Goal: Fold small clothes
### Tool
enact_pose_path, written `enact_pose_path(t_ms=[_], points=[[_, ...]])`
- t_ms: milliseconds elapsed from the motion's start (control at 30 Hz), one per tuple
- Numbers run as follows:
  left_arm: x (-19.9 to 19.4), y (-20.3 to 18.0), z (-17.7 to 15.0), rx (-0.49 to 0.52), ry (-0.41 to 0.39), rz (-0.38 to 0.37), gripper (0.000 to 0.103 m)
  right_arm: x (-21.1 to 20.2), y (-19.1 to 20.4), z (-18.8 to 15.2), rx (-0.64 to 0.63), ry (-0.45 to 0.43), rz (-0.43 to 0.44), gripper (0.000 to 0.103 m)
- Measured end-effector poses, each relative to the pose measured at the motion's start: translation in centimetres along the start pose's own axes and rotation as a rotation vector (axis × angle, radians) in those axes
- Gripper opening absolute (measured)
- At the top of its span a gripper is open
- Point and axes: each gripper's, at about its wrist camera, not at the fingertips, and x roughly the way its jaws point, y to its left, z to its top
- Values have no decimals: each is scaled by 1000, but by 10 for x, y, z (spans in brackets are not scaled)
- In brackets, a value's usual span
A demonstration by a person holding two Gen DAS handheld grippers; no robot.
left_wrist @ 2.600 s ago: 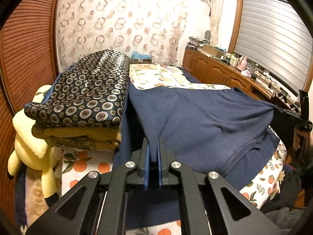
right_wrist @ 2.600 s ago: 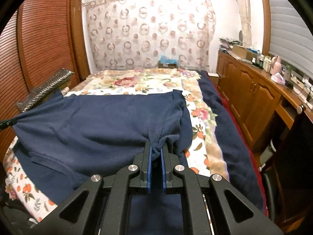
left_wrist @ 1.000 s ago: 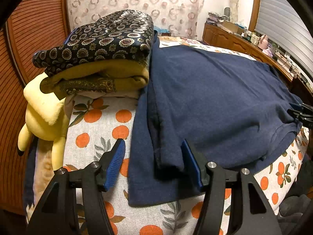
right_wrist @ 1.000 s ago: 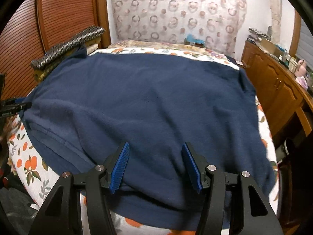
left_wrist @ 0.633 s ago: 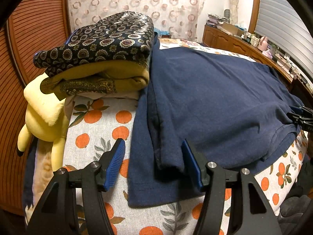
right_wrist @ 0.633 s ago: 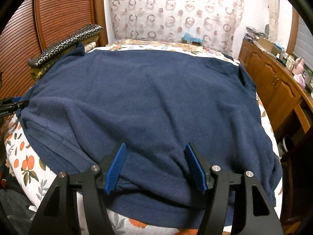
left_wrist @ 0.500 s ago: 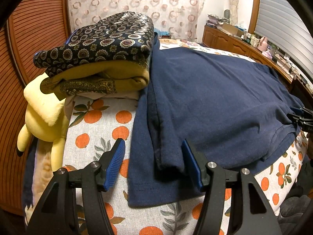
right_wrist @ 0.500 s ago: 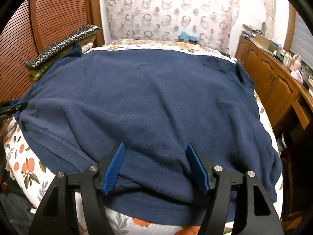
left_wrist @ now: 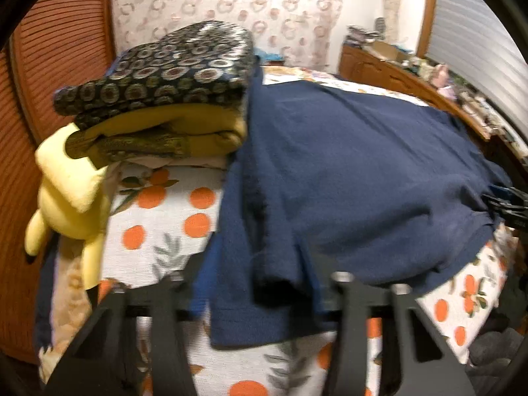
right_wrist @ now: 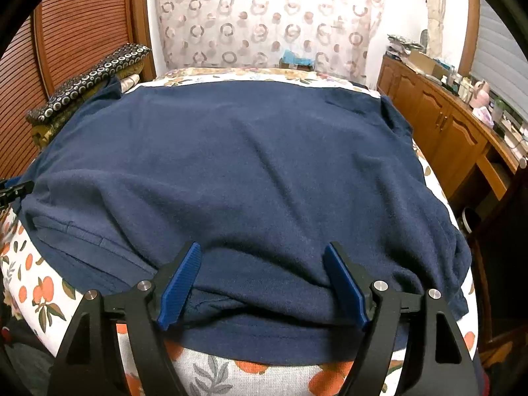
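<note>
A navy blue shirt (right_wrist: 257, 171) lies folded over and spread on the bed; it also shows in the left wrist view (left_wrist: 356, 178). My right gripper (right_wrist: 262, 283) is open, its blue pads either side of the shirt's near folded edge, holding nothing. My left gripper (left_wrist: 257, 293) is open at the shirt's near left corner, and the blurred cloth covers part of its fingers. The right gripper's tips show at the far right of the left wrist view (left_wrist: 505, 201). The left gripper's tip shows at the left edge of the right wrist view (right_wrist: 13, 191).
A stack of folded patterned and mustard bedding (left_wrist: 165, 99) sits at the bed's left with a yellow plush toy (left_wrist: 69, 194) beneath it. The bedsheet (left_wrist: 158, 217) has an orange print. A wooden dresser (right_wrist: 455, 132) runs along the right. A slatted wooden door (right_wrist: 79, 29) is on the left.
Both grippers, shut on the shirt 2.6 s ago, have let go and opened. The left wrist view has shifted and blurred in the last half second; the right gripper drew back slightly.
</note>
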Motion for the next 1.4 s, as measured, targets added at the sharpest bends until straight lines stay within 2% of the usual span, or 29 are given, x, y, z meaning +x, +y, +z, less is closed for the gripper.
enact_pose_path(t_ms=[33,67,167,333,533,667,1100,1400], points=[[0,0,0,-2,3,-21,23,1,0,-1,0,-3,1,79],[0,-2,1,-6,3,-35,16,0,0,-2,-3,-7,2,80],[-1,-7,5,0,-2,-42,10,0,-4,-7,-8,-21,8,82],[-15,-26,21,24,-65,-97,8,-1,-9,-12,-25,-44,22,84],[-34,-62,56,47,-151,-206,8,-5,-16,-10,-27,-18,58,84],[-36,-92,81,82,-184,-261,8,-21,-30,-10,-16,-57,62,84],[-35,-216,147,249,-211,-471,8,-71,-85,-38,52,-159,31,84],[-56,-286,166,368,-230,-589,8,-86,-106,-49,101,-181,3,84]])
